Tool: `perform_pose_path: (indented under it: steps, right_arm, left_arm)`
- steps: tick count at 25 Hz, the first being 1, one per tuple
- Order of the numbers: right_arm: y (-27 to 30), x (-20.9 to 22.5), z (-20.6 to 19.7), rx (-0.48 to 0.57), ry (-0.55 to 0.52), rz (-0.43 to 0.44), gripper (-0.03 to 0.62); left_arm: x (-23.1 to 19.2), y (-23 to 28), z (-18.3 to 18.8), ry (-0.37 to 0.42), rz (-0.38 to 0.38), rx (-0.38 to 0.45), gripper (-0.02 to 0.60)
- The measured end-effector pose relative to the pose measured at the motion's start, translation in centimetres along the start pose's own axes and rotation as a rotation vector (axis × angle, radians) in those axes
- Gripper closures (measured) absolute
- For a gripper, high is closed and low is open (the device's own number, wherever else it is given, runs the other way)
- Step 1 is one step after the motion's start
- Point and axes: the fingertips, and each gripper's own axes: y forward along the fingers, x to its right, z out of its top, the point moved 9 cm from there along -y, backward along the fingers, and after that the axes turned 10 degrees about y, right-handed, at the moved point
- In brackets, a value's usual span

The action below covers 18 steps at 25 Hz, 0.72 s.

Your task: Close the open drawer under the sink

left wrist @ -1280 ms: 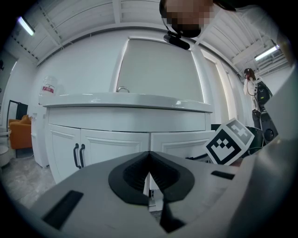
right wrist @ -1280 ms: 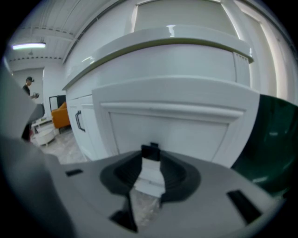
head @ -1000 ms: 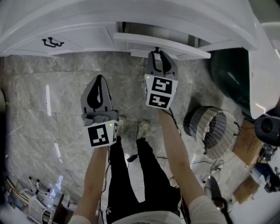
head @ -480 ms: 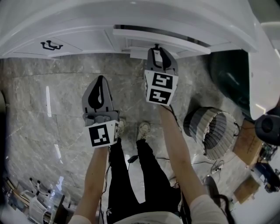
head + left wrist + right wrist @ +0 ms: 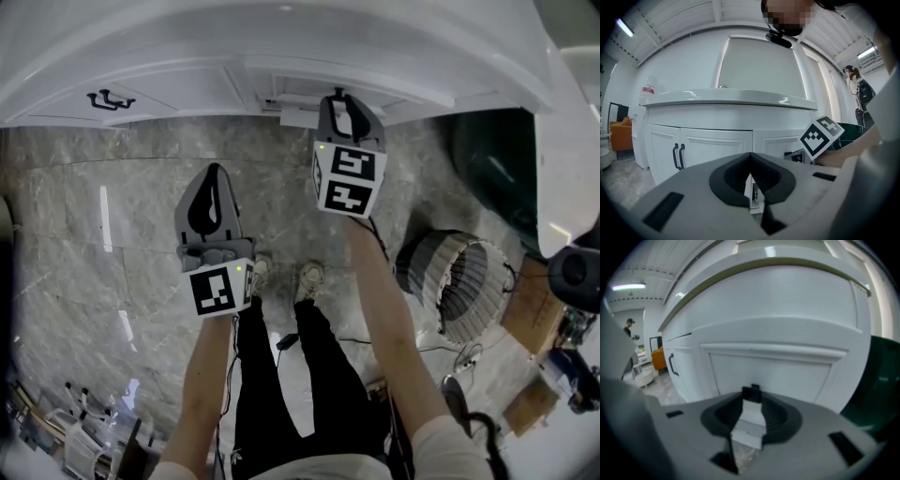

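The white panelled drawer [image 5: 291, 97] sits almost flush in the front of the white cabinet [image 5: 178, 82], below the pale counter [image 5: 726, 96]. The right gripper [image 5: 345, 99] is at the drawer's front. Its jaws stand narrow, and the small black handle [image 5: 751, 392] fills the gap at their tips. The left gripper [image 5: 214, 171] is held well back from the cabinet, above the grey marble floor [image 5: 112, 187]. Its jaws are together with nothing between them.

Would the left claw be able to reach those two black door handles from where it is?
Probably yes. The left claw hangs shut over the floor, facing the cupboard, and nothing stands between it and the door handles.
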Motion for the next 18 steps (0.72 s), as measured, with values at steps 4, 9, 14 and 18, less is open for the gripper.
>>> perform_pose_path:
  steps: [4, 9, 14, 18]
  right_arm:
    - [0.0, 0.0, 0.0, -0.001, 0.006, 0.003, 0.453]
    - [0.1, 0.2, 0.0, -0.017, 0.022, 0.021, 0.453]
    - [0.2, 0.2, 0.1, -0.012, 0.057, 0.022, 0.451]
    - [0.2, 0.2, 0.1, -0.015, 0.054, 0.017, 0.451]
  left_arm:
    - [0.0, -0.2, 0.0, -0.007, 0.006, 0.001, 0.561]
    - [0.0, -0.5, 0.3, -0.011, 0.012, 0.009, 0.561]
    - [0.1, -1.1, 0.5, -0.004, 0.003, 0.008, 0.561]
    - [0.1, -1.6, 0.8, 0.000, 0.002, 0.010, 0.561]
